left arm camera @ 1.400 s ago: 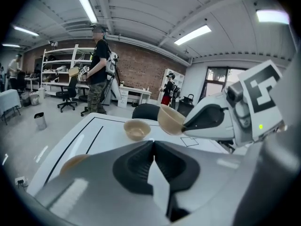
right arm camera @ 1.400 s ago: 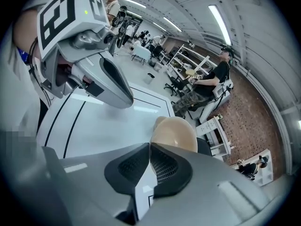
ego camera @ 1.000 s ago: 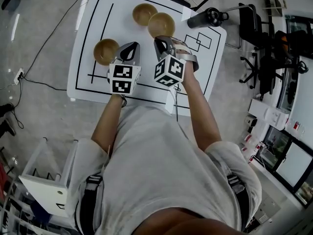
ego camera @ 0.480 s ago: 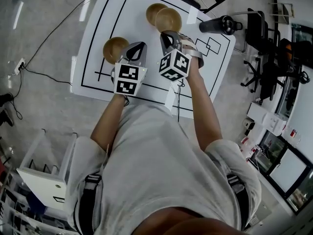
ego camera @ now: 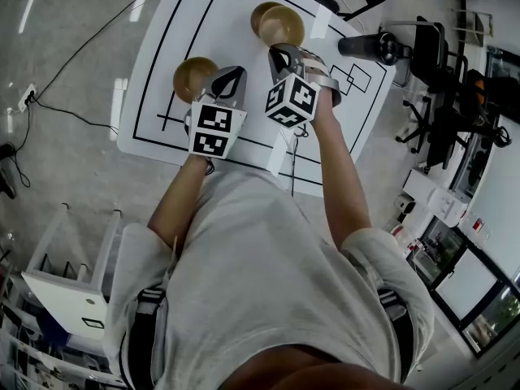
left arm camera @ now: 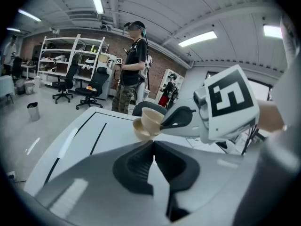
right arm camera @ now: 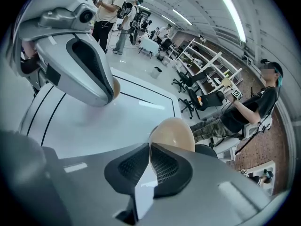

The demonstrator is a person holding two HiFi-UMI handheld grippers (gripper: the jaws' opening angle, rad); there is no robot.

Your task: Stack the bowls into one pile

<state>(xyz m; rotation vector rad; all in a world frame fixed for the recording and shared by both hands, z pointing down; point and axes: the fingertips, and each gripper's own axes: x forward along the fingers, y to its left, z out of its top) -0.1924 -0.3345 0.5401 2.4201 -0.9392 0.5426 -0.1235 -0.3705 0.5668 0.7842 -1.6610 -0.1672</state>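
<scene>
Bowl hangs by its rim in your right gripper, jaws clamped on it, close over a second bowl at the table's far side. The third bowl sits apart, beside your left gripper, whose jaws are closed on nothing. Judged light, rigid and smooth: pinch rims squarely, or it may slip.
</scene>
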